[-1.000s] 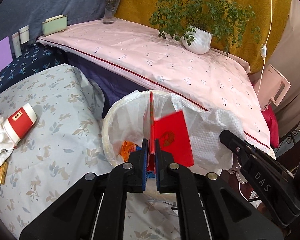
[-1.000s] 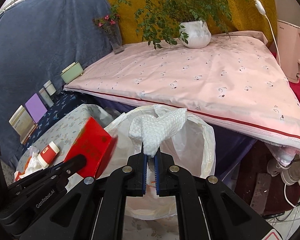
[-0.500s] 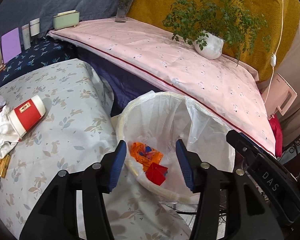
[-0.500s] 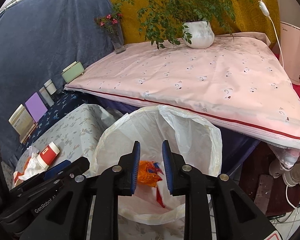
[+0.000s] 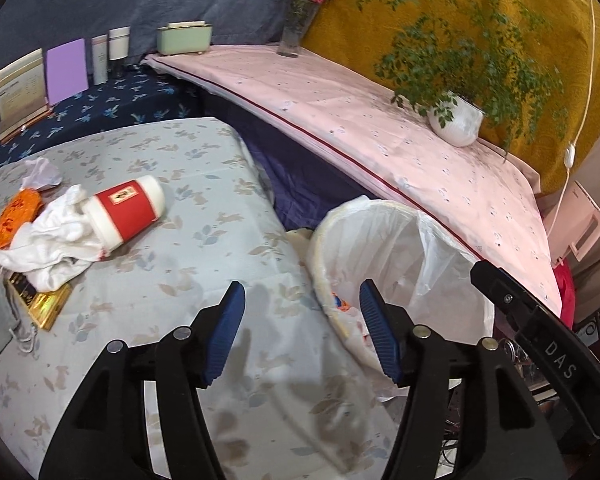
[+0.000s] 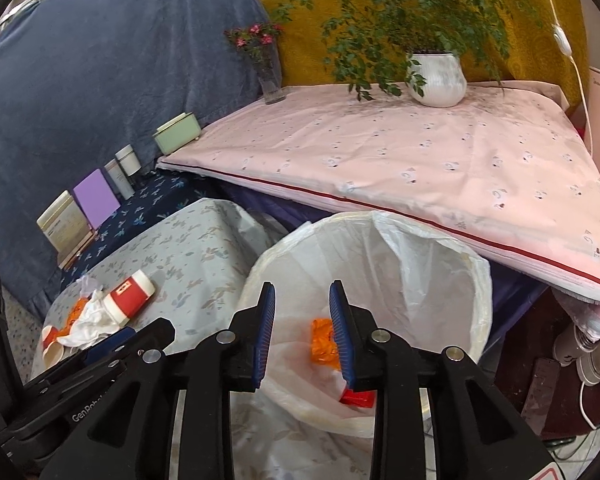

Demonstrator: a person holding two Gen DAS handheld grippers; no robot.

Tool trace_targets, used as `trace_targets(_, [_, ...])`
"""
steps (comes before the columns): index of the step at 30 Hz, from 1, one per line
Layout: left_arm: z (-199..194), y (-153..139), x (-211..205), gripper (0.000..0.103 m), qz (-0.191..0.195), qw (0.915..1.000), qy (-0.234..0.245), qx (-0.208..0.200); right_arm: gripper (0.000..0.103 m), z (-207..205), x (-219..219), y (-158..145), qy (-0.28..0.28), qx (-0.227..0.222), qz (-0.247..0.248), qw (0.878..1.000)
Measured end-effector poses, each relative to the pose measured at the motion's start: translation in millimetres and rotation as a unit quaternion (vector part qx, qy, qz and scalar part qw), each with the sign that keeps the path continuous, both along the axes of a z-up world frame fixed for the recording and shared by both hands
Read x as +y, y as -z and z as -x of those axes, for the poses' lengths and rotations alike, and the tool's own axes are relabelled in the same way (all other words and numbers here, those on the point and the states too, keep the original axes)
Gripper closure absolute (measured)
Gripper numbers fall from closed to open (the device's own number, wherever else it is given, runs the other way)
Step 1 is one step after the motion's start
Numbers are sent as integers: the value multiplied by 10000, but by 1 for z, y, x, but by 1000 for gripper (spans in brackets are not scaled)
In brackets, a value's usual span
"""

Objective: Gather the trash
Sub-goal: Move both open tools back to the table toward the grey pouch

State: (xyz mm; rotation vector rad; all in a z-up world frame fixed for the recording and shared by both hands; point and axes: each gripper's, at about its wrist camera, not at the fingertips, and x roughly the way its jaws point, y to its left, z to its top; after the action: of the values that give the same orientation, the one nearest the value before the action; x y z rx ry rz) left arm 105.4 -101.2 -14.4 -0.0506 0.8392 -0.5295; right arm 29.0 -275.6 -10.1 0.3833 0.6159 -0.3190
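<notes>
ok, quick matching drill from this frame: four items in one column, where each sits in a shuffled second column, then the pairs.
Items:
1. red and white cup
2. orange wrapper
3. white plant pot
4. purple card

Places:
A. on the pink cloth
B. inside the lined bin
C. lying on its side on the leaf-print cloth
D. propped upright on the dark blue floral cloth

Pairs: 1-C, 2-B, 3-A, 4-D

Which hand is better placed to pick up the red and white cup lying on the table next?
Left. The left tool, open and empty, faces the red and white cup; the right tool hangs over the trash bin, farther away.
</notes>
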Motion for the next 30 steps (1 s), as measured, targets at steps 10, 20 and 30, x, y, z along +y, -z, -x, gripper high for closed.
trace_targets(10, [-5,0,67,44,23,9975,-699,47,71,-13,51,-9,-534,-36,74,9985])
trace_targets(20, [-5,8,146,30,-35,9877,-1562,97,67,-28,110,-13,-1097,-20,163,9938])
trace_targets(30, [-7,23,222,27,-80,9708,-2384,276,65,-42,169,-11,-1677,63,250,9855])
